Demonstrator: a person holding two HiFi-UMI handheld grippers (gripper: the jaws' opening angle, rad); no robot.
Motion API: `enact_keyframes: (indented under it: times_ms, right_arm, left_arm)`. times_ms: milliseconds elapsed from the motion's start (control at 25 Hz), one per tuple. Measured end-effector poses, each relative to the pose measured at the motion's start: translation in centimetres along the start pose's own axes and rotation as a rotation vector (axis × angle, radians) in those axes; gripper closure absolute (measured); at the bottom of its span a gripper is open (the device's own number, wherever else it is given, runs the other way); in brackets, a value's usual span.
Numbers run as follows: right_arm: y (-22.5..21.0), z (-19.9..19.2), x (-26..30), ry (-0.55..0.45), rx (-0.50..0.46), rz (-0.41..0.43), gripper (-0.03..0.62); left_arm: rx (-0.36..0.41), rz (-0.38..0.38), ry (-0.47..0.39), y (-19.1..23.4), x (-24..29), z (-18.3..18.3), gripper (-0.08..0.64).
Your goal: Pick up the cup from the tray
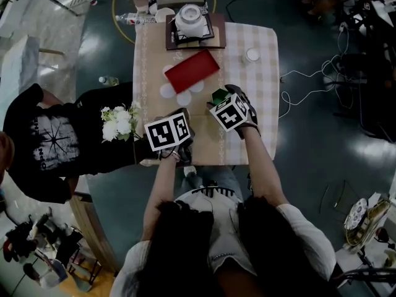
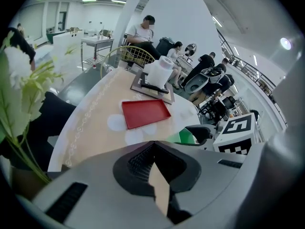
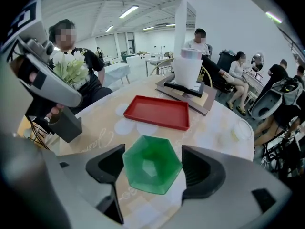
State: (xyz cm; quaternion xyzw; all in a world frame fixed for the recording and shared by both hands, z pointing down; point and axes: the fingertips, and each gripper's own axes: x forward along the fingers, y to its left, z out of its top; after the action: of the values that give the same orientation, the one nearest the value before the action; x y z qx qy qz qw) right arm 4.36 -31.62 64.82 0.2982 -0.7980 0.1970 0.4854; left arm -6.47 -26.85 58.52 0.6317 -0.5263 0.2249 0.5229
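On the table [image 1: 260, 104] the red tray [image 3: 157, 112] lies empty. The green hexagonal cup [image 3: 152, 171] is off it, clamped in the right gripper [image 3: 151, 162] only at its corners, so it may twist out. The left gripper [image 2: 153, 171] is closed on nothing

Open-plan laboratory hall: white ceiling with strip lights [image 3: 126, 11], glossy dark floor [image 1: 309, 159] with loose white cables [image 1: 291, 75] at 3 o'clock, seated people [image 3: 238, 75], and a metal work trolley [image 2: 95, 46] at 11 o'clock.
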Motion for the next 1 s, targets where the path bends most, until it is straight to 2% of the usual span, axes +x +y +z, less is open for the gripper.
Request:
enact_keyframes:
  times_ms: [160, 240, 400, 640, 680, 760, 1000]
  right_arm:
    - [0.0, 1.1, -1.4, -0.050, -0.032, -0.005, 0.225]
    - [0.1, 1.8, -2.6, -0.095, -0.017, -0.004, 0.224]
    - [-0.3, 3.2, -5.7, -0.216, 0.080, -0.018, 0.224]
    - [-0.1, 4.4, -9.7, -0.329, 0.196, -0.021, 0.237]
    - [0.1, 4.5, -10.4, -0.345, 0.209, -0.029, 0.264]
    - [0.3, 4.7, -11.6, -0.373, 0.228, -0.063, 0.380]
    - [0.9, 4.9, -13.9, -0.456, 0.342, -0.109, 0.565]
  left_arm:
    - [0.005, 0.006, -0.005, 0.2, -0.4, 0.2, 0.552]
    - [0.016, 0.006, -0.013, 0.0, -0.6, 0.3, 0.552]
    - [0.043, 0.001, -0.041, -0.9, -1.4, 0.7, 0.552]
    - [0.080, -0.017, -0.081, -2.3, -2.7, 1.3, 0.552]
    - [0.093, -0.018, -0.088, -2.6, -3.0, 1.4, 0.552]
    - [0.126, -0.016, -0.104, -3.1, -3.6, 1.5, 0.552]
    - [0.168, -0.047, -0.133, -4.5, -4.8, 1.3, 0.552]
